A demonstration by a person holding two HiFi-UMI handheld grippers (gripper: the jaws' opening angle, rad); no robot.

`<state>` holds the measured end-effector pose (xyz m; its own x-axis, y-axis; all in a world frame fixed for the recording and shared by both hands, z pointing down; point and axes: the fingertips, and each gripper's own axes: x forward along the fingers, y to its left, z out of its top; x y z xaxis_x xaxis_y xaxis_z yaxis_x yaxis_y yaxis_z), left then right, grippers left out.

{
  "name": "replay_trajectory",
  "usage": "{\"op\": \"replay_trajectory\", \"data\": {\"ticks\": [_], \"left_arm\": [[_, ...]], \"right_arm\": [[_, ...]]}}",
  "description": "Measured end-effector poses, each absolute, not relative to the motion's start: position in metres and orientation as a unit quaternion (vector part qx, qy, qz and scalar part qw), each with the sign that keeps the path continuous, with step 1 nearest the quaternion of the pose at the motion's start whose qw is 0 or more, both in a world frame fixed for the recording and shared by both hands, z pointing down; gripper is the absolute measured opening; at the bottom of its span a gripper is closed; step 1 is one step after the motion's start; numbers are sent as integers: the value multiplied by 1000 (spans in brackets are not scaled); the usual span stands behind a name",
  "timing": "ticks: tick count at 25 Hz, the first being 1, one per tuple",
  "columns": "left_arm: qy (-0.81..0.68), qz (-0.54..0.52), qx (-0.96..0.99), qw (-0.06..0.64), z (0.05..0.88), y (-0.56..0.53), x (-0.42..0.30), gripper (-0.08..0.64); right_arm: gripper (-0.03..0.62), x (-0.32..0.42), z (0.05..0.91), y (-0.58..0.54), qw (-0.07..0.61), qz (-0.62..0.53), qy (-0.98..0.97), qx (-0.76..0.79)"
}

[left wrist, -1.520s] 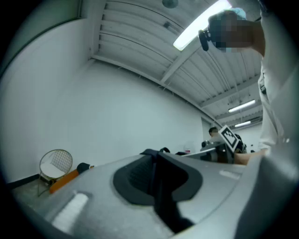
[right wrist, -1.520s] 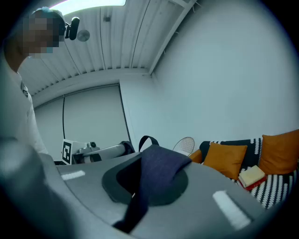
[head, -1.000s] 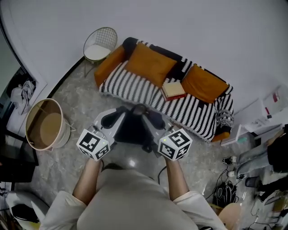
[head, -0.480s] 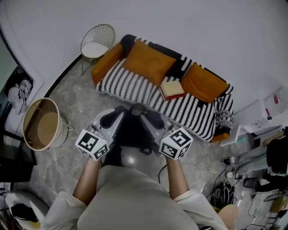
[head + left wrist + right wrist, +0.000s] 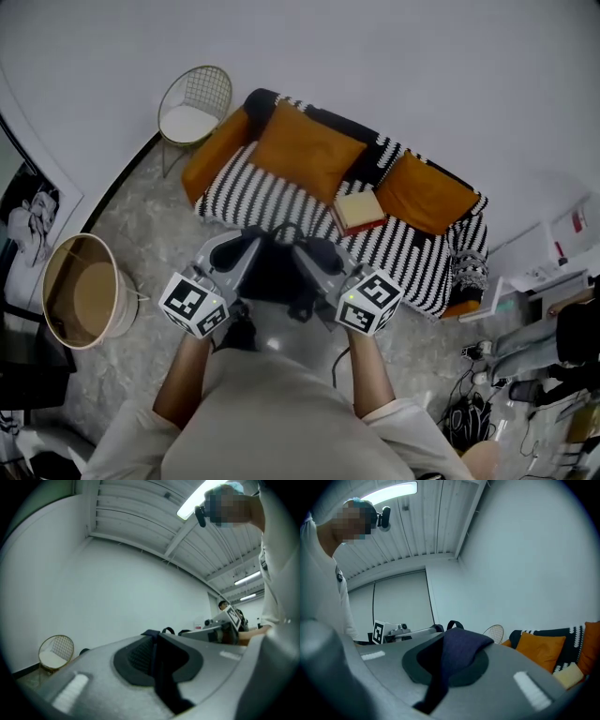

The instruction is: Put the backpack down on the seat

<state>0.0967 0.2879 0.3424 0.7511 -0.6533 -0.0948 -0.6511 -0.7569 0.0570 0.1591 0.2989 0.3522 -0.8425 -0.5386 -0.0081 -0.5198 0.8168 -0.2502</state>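
Observation:
A dark backpack (image 5: 275, 272) hangs in front of me between the two grippers, above the floor and short of the sofa. My left gripper (image 5: 234, 255) is shut on one of its dark straps (image 5: 159, 672), which runs across the jaw pad. My right gripper (image 5: 316, 255) is shut on a navy strap (image 5: 457, 651) that drapes over its pad. The seat is a black-and-white striped sofa (image 5: 272, 192) just beyond the backpack, with two orange cushions (image 5: 305, 150) against its back.
A book (image 5: 359, 208) lies on the sofa seat between the cushions. A gold wire chair (image 5: 192, 108) stands left of the sofa, and a round basket (image 5: 80, 291) at my left. Cables (image 5: 469, 403) and white boxes (image 5: 553, 253) crowd the floor at the right.
I have stepped slightly closer to the sofa; the basket and chair have slid left and down in view. Both grippers keep their hold on the backpack.

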Motion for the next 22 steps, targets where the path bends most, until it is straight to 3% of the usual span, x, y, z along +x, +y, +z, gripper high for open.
{"op": "replay_trajectory", "data": {"ticks": [22], "left_arm": [[-330,-44,942,44,341,48,37,29]], "right_arm": [[5,96,354,43,37,-184,927,-324]]}}
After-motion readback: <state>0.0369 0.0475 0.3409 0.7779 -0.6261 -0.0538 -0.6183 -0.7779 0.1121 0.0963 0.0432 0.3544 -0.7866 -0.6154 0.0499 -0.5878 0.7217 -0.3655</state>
